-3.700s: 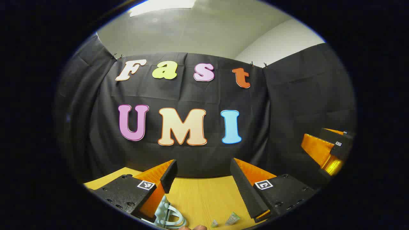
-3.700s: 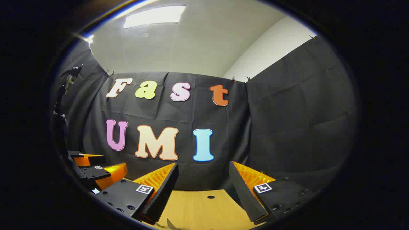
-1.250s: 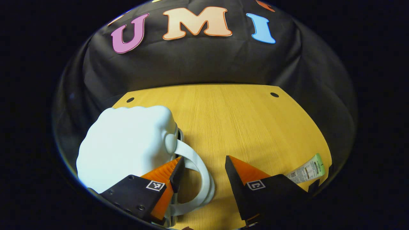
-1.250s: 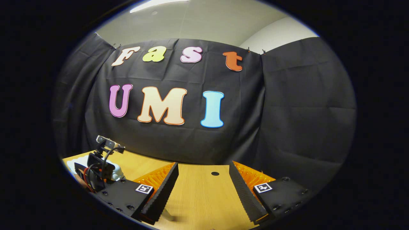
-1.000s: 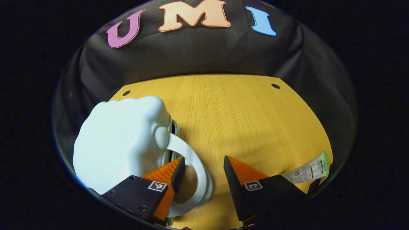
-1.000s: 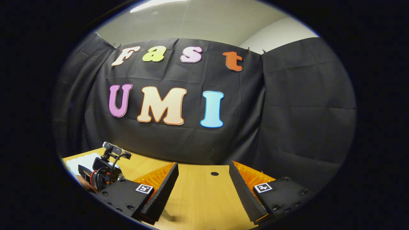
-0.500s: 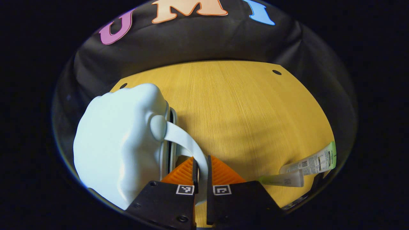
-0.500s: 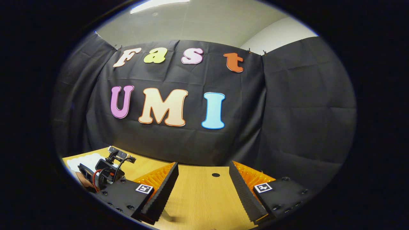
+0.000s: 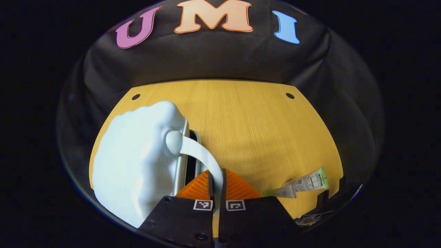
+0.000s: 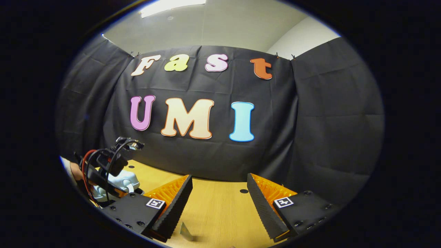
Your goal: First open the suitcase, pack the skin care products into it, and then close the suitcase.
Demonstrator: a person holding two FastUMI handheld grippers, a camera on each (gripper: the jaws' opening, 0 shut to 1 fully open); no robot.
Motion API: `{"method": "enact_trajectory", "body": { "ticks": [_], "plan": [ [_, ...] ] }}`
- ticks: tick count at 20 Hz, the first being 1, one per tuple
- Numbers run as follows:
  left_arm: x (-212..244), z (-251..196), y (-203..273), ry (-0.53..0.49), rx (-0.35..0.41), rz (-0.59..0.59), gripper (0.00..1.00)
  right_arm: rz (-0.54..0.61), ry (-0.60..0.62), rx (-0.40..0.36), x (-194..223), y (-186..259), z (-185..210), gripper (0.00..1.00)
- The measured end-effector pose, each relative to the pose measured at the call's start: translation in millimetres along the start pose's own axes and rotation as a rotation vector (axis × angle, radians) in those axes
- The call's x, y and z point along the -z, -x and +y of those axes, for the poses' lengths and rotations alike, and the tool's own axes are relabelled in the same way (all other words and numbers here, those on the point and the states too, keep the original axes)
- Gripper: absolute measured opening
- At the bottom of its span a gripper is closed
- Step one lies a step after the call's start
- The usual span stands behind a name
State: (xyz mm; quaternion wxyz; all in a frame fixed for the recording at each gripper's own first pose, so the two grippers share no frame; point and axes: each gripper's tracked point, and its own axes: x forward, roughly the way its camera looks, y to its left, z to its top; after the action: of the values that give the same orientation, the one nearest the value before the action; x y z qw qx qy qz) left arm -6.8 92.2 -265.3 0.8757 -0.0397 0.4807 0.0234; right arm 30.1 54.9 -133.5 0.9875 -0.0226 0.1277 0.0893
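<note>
The suitcase (image 9: 137, 162), a small pale blue shell with a bumpy rounded lid, is seen lying on the left part of the wooden table (image 9: 255, 131) in the left gripper view. A narrow dark gap is visible along its right edge, between the lid and the lower shell. A curved pale handle (image 9: 201, 158) is attached to a round knob on the lid's right side and arcs down toward the camera. The handle is pinched between the two fingers of the left gripper (image 9: 216, 186), which are drawn together on it from either side, so the suitcase sits just to the left of and ahead of that gripper.

Two tubes are found to the right of the gripper, near the table's right edge: a skin care tube (image 9: 308, 182) with a green end and a printed label, and a second tube (image 9: 279, 192) lying across its lower end; whether the two touch cannot be made out at the rim.

In the right gripper view, the right gripper (image 10: 218, 203) is held above the table with its fingers spread wide and nothing between them. The suitcase (image 10: 119, 182) is glimpsed far to its left, partly hidden behind the other gripper's cabled body (image 10: 103, 165). What may be a tube's tip (image 10: 185, 231) is seen at the bottom edge.
</note>
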Motion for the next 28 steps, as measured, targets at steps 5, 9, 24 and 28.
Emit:
{"method": "enact_trajectory", "body": {
  "ticks": [5, 9, 24, 28],
  "plan": [
    [-37.2, 28.2, 38.3, -0.002, 0.005, -0.052, 0.00, -0.026, -0.048, -0.007, -0.8, 3.4, 7.4, 0.98],
    [-65.5, 69.0, 70.4, 0.018, 0.001, -0.145, 0.00, -0.033, -0.056, -0.001, -0.1, 4.4, 10.0, 0.98],
    [-109.4, 234.3, 112.1, -0.025, -0.039, -0.344, 0.00, -0.035, -0.046, 0.083, 0.3, -34.1, 65.1, 0.98],
    [-110.6, 283.9, 110.3, 0.019, -0.046, -0.354, 0.00, -0.062, -0.030, 0.106, -8.6, -44.3, 87.0, 0.98]
  ]
}}
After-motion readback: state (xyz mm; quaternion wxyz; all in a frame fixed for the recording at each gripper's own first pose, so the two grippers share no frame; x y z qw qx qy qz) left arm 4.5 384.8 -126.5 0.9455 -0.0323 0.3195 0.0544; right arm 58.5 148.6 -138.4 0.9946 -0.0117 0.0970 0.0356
